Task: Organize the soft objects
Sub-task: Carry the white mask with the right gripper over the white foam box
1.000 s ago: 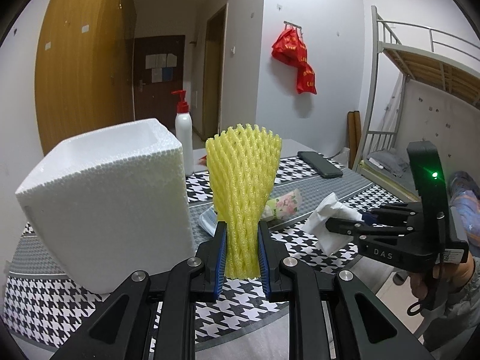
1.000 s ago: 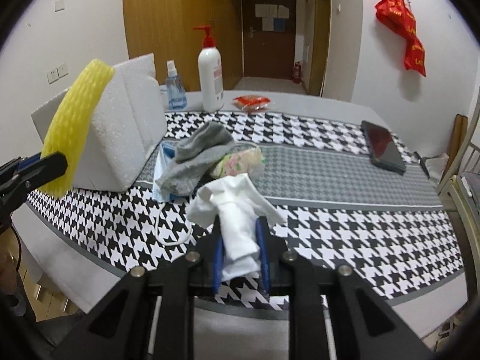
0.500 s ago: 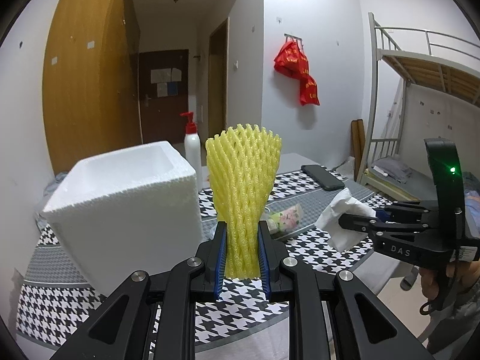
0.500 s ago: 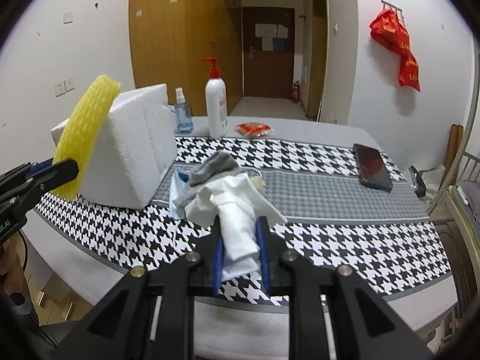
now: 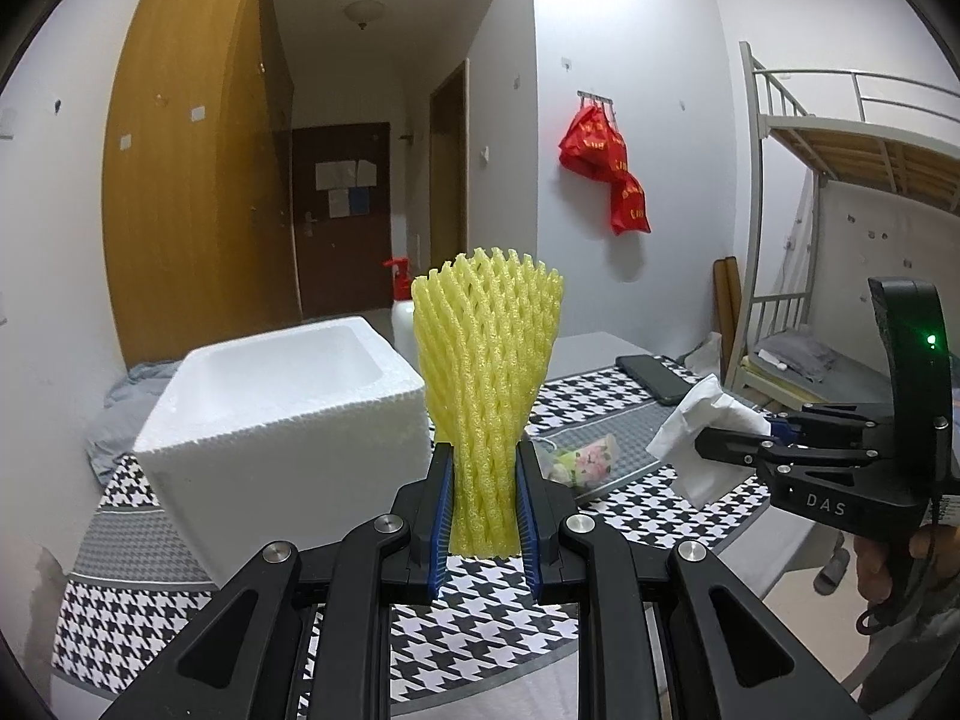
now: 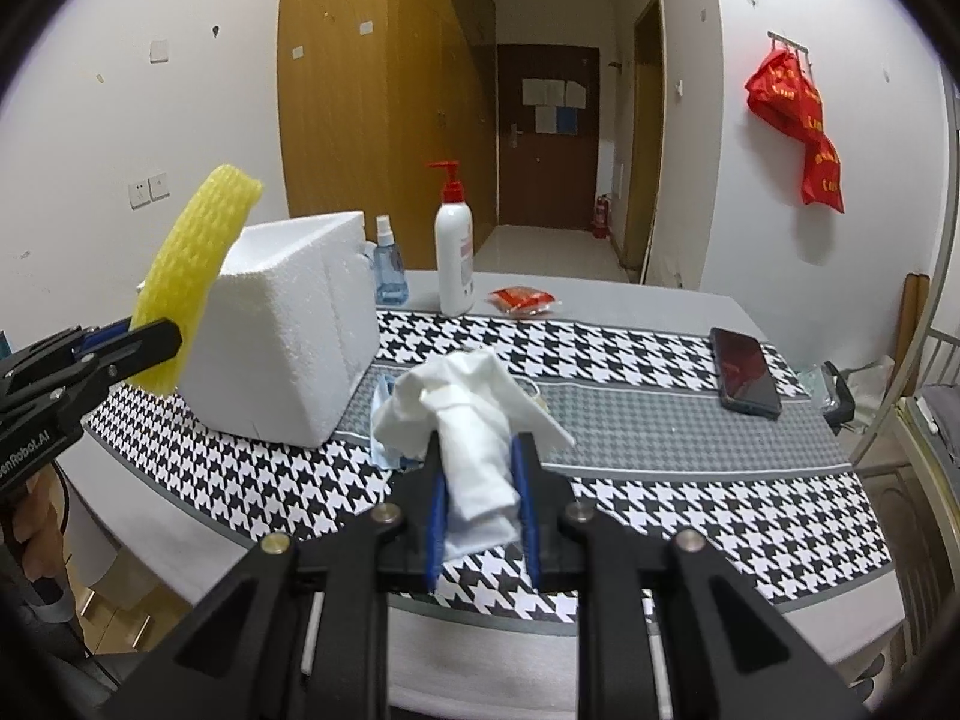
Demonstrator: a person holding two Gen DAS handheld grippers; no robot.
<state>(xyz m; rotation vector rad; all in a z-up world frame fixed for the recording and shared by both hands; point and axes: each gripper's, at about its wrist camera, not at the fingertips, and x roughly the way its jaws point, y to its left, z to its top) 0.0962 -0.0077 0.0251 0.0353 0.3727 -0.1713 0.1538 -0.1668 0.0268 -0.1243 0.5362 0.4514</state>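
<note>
My left gripper (image 5: 485, 504) is shut on a yellow foam net sleeve (image 5: 487, 378), which stands upright between its blue pads; the same yellow foam net sleeve (image 6: 192, 270) shows at the left of the right wrist view. My right gripper (image 6: 480, 498) is shut on a crumpled white tissue (image 6: 468, 414), also seen as the white tissue (image 5: 702, 426) at the right of the left wrist view. Both are held above the table's near edge. An open white foam box (image 5: 282, 414) stands on the table, just left of the net sleeve.
The round table (image 6: 660, 420) has a houndstooth cloth. On it lie a blue mask (image 6: 384, 450), a flowered packet (image 5: 579, 456), a phone (image 6: 744, 378), a pump bottle (image 6: 453, 252), a spray bottle (image 6: 390, 267) and a red packet (image 6: 522, 299). A bunk bed (image 5: 852, 192) stands at the right.
Both grippers have risen with their loads, so the table and foam box sit lower in view and the box's open top now shows. Both grips are unchanged.
</note>
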